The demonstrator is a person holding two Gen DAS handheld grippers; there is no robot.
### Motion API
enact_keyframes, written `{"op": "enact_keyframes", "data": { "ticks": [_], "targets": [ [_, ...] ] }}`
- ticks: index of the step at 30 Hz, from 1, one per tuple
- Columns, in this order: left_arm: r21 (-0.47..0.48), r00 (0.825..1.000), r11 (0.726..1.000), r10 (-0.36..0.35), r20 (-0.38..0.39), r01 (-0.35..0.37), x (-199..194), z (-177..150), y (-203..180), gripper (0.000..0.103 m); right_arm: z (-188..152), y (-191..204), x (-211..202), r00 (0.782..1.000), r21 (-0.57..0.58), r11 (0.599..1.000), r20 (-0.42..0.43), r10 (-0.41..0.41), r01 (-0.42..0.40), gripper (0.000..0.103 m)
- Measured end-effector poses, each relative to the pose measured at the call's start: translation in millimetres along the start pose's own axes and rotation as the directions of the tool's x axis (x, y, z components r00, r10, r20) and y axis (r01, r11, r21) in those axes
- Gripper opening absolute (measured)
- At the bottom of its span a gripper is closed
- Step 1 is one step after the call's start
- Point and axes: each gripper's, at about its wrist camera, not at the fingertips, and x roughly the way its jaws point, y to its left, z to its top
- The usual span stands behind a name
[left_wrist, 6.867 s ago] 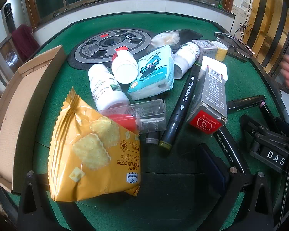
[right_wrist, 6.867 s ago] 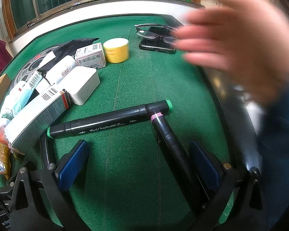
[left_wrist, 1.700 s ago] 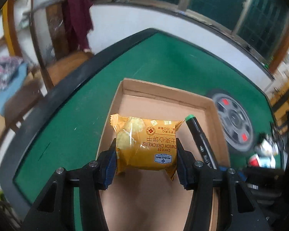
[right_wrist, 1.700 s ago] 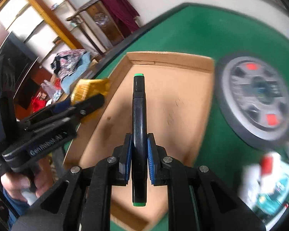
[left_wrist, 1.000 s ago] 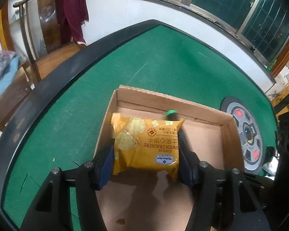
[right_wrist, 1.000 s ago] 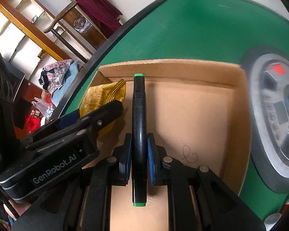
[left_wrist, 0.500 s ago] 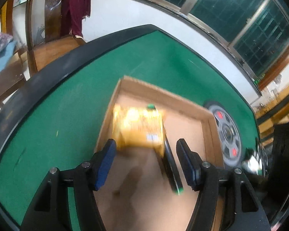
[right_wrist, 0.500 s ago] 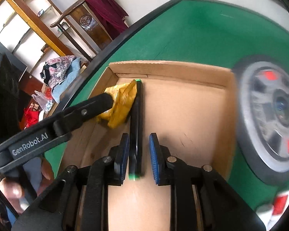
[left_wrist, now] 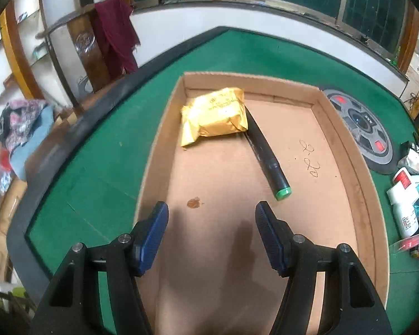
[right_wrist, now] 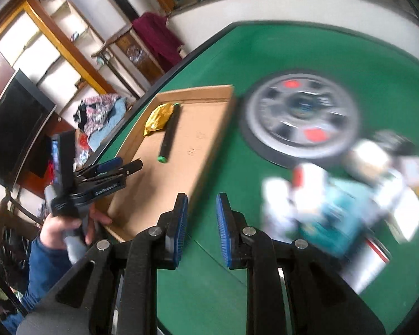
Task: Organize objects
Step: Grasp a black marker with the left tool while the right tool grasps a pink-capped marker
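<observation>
A yellow cracker packet (left_wrist: pixel 215 114) lies in the far left corner of the shallow cardboard box (left_wrist: pixel 164 128), and a black marker with green caps (left_wrist: pixel 262 150) rests against its right side. My left gripper (left_wrist: pixel 211 217) hangs open and empty over the box's near end. My right gripper (right_wrist: pixel 201 206) is over the green felt just right of the box (right_wrist: pixel 209 139), its jaws opening with nothing between them. From there the packet (right_wrist: pixel 157 118), the marker (right_wrist: pixel 169 134) and the left gripper (right_wrist: pixel 117 167) in a hand show to the left.
A grey round disc (left_wrist: pixel 360 125) lies on the green table (left_wrist: pixel 109 150) right of the box. A blurred pile of white bottles and a teal pack (right_wrist: pixel 329 198) lies near right. A chair with a maroon cloth (left_wrist: pixel 111 36) stands beyond the table's black rim.
The left gripper let go of the cracker packet, which now lies in the box corner, and drew back. The right gripper released the marker in the box and swung right over the felt.
</observation>
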Motion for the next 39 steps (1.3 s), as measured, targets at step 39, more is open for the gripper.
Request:
{"op": "enact_keyframes", "data": {
  "ticks": [39],
  "targets": [
    [0.275,0.855,0.815,-0.446,-0.264,0.510,-63.9,-104.9,-308.2,0.058,-191.9,-140.3,-117.3,0.962,-0.043,0.963,0.064,-0.264,0.267,0.012]
  ]
}}
